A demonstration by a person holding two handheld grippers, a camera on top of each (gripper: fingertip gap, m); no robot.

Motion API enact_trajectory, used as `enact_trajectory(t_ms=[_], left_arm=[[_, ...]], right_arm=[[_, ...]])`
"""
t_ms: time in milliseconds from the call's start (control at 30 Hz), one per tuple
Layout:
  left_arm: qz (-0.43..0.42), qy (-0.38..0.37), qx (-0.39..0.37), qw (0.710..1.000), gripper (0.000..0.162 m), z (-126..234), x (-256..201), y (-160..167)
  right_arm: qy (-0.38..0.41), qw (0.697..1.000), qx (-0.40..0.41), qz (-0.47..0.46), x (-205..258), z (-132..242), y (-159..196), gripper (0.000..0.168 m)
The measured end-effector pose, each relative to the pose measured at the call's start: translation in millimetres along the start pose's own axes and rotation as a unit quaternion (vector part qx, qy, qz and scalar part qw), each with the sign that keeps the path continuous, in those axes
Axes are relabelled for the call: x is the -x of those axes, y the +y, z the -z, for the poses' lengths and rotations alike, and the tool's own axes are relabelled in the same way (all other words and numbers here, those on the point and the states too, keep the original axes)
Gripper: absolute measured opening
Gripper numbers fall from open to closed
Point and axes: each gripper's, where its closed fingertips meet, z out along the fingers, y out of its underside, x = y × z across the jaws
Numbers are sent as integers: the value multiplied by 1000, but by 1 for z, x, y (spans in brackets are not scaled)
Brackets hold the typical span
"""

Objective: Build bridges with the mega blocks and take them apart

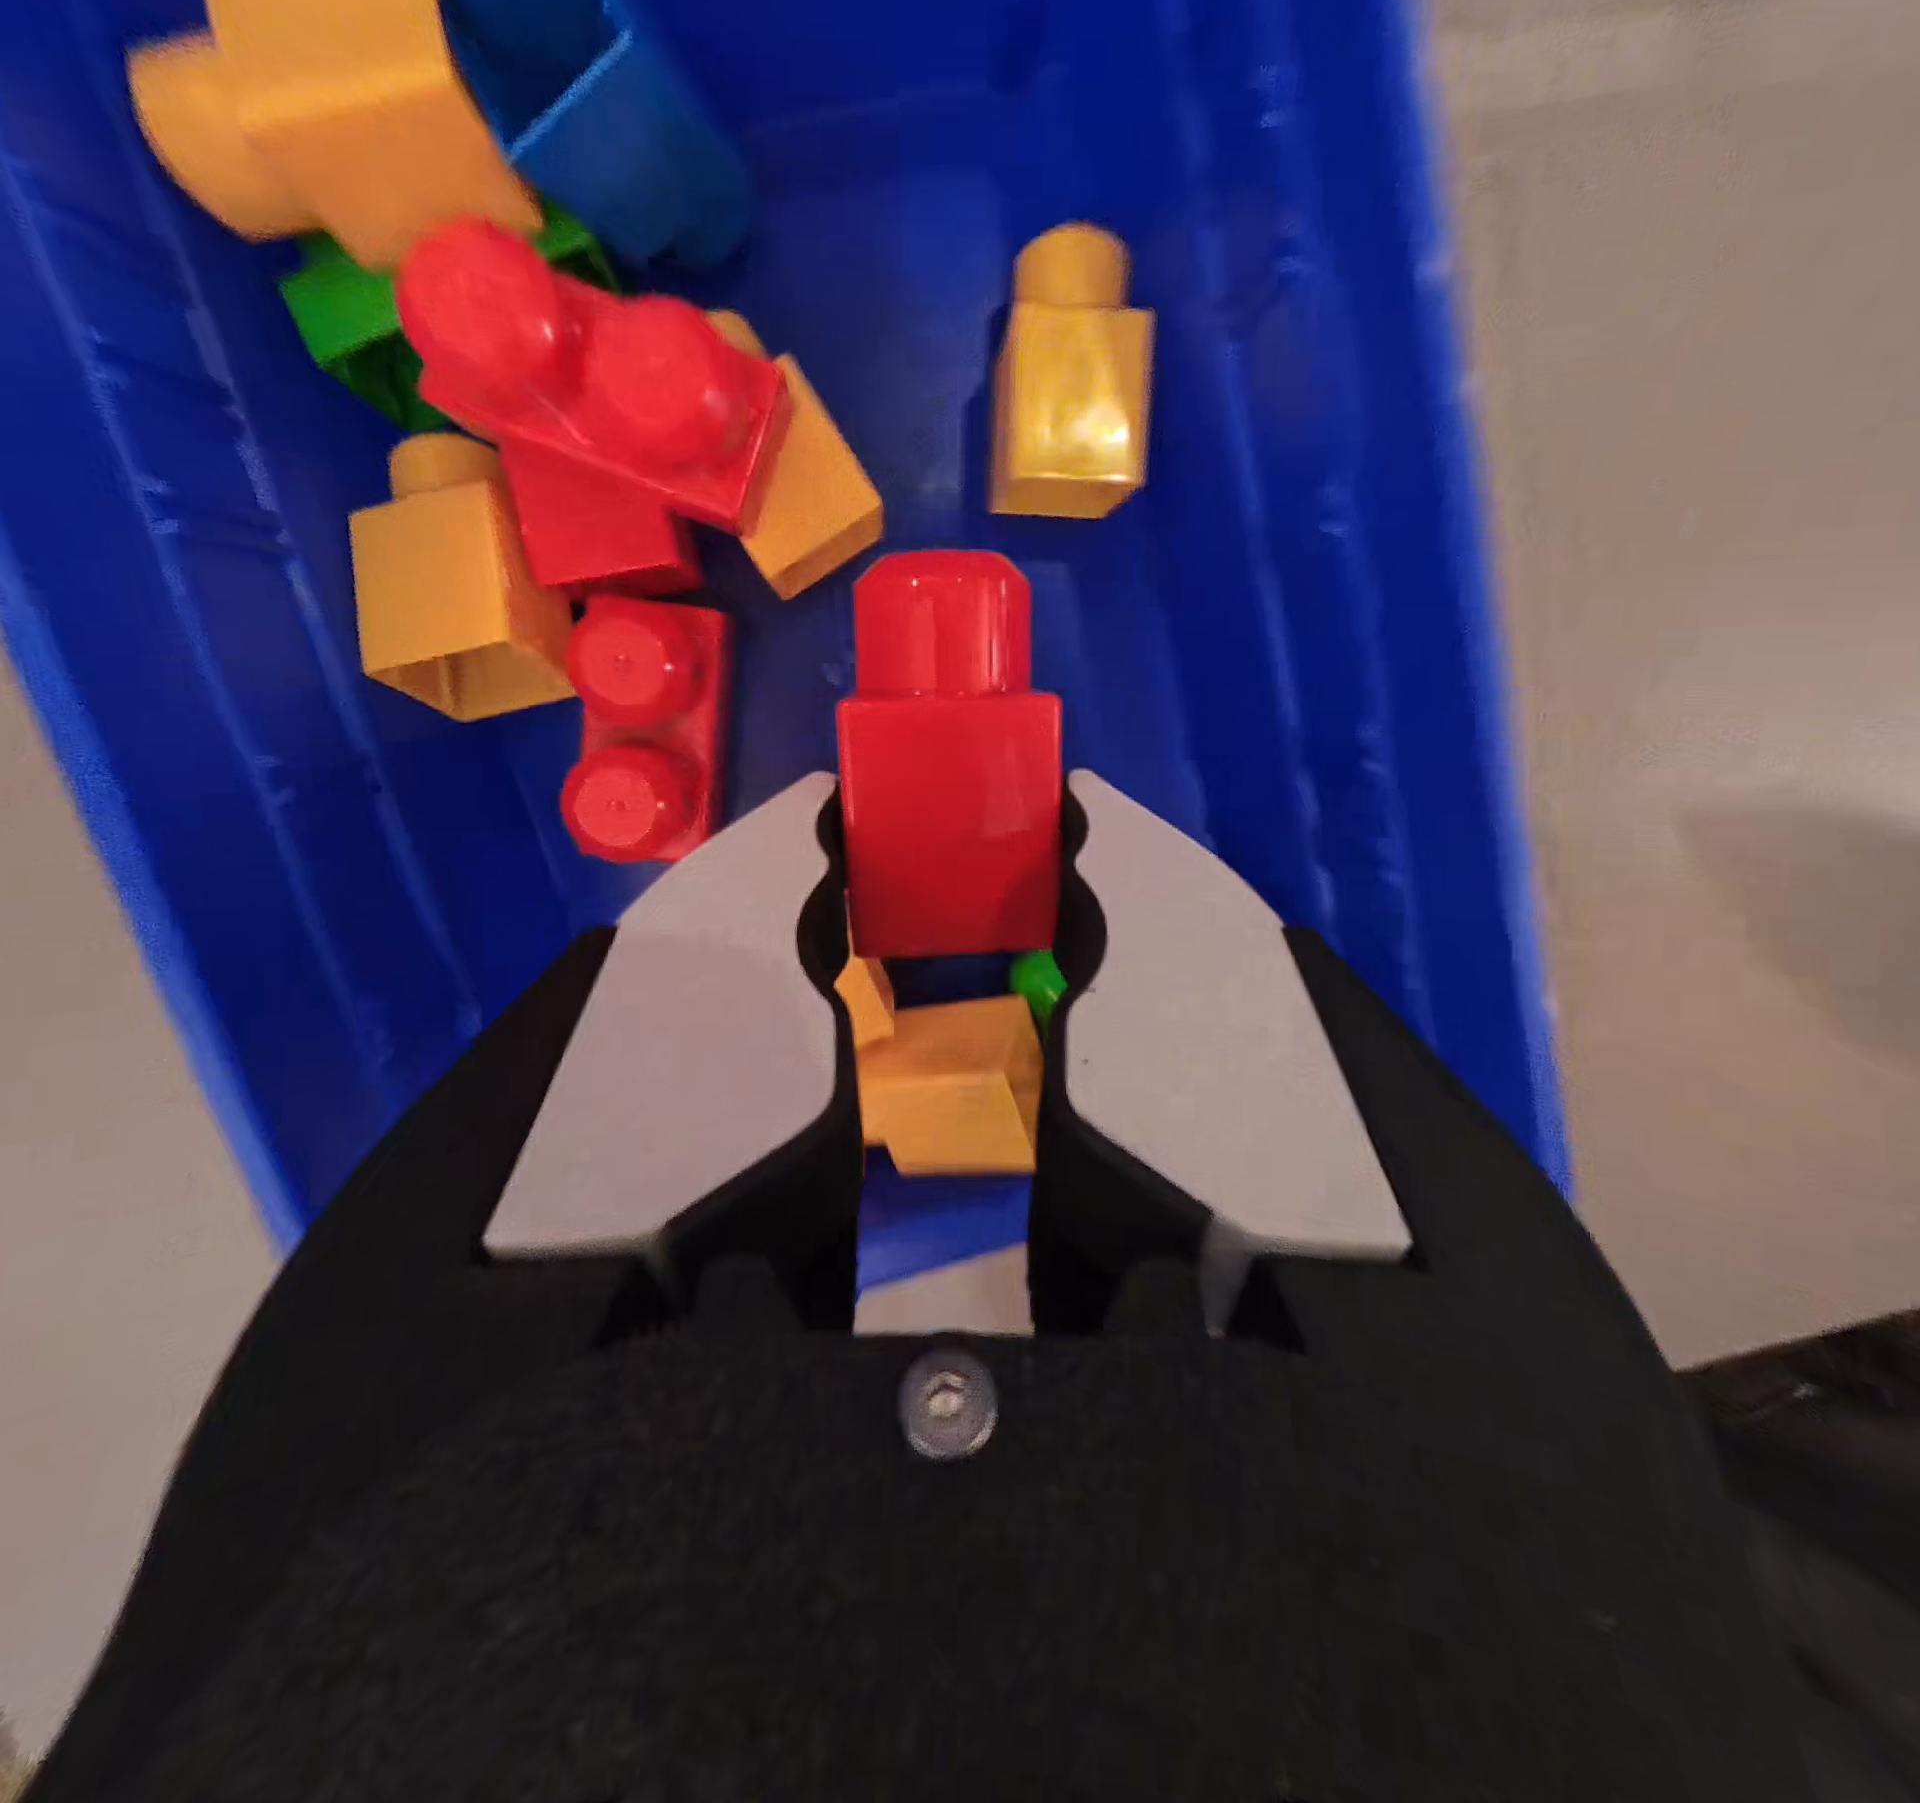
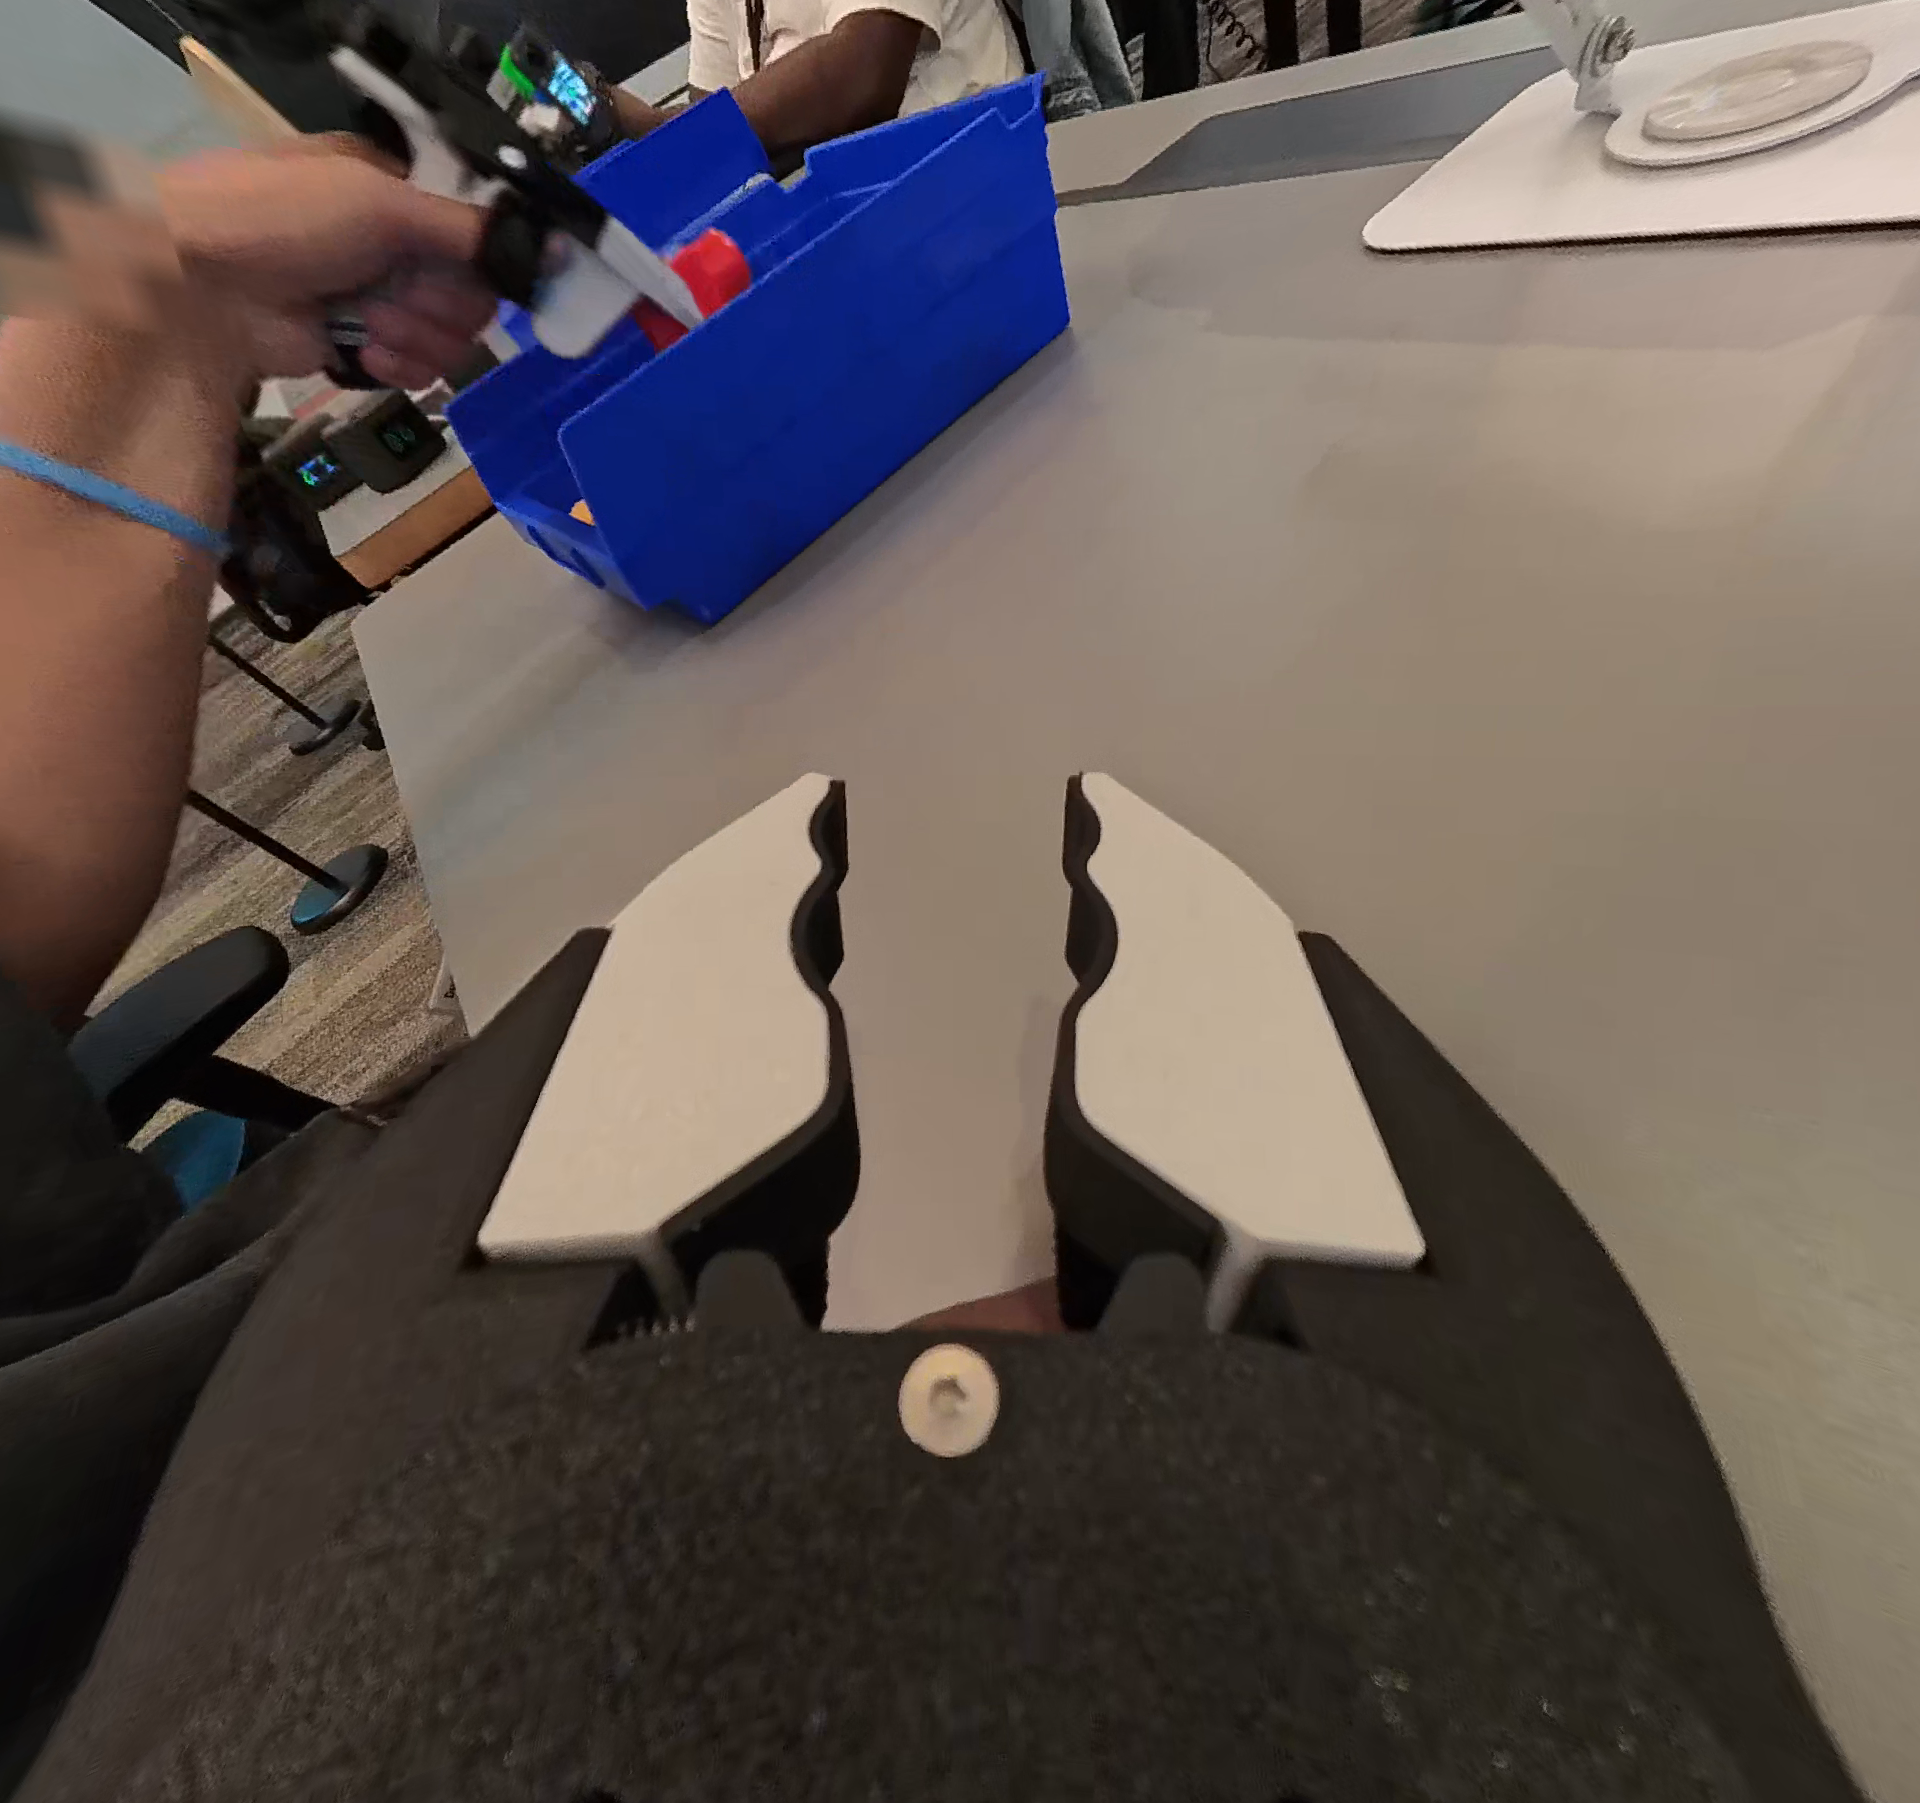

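Jaws pinch red block (image 1: pixel 951 818); orange block (image 1: pixel 951 1088) half-hidden.

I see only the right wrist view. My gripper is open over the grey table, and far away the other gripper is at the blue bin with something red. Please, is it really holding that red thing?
Observer: Yes. The left gripper is shut on a red one-stud block, its stud pointing away from the camera.
Operator: Is the bin nearly empty?
Observer: No. The blue bin holds a pile with a red two-stud block on top, among yellow ones.
Operator: Any block lying apart from the pile?
Observer: One yellow single-stud block lies alone near the bin's right wall.
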Motion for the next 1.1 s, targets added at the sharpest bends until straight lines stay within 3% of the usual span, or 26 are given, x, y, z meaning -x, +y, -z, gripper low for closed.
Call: enact_trajectory(t_ms=[133,233,333,467,600,800,900,967,1100], left_arm=[[-107,34,-76,991,36,54,-49,-15],[-226,117,-129,958,36,72,-120,-36],[-322,118,-87,935,36,43,-171,-48],[-403,110,0,908,36,-34,-223,-60],[-432,39,84,897,36,-103,-217,-67],[-413,38,103,904,36,-129,-210,-62],[-419,56,94,901,37,-127,-216,-55],[-414,61,90,904,53,-120,-217,-51],[-382,49,-22,923,68,-73,-215,-51]], right_arm=[[0,1000,-10,-9,-2,3,-4,39],[5,1000,-19,-2,-3,5,-10,39],[10,1000,-27,9,-3,7,-16,39],[15,999,-23,22,-5,5,-16,39],[17,999,-8,29,-6,1,-9,39],[23,999,4,40,-4,1,-1,39],[22,999,10,39,-3,0,2,39],[21,999,10,38,-3,0,2,39],[18,999,7,35,-1,2,0,39]])
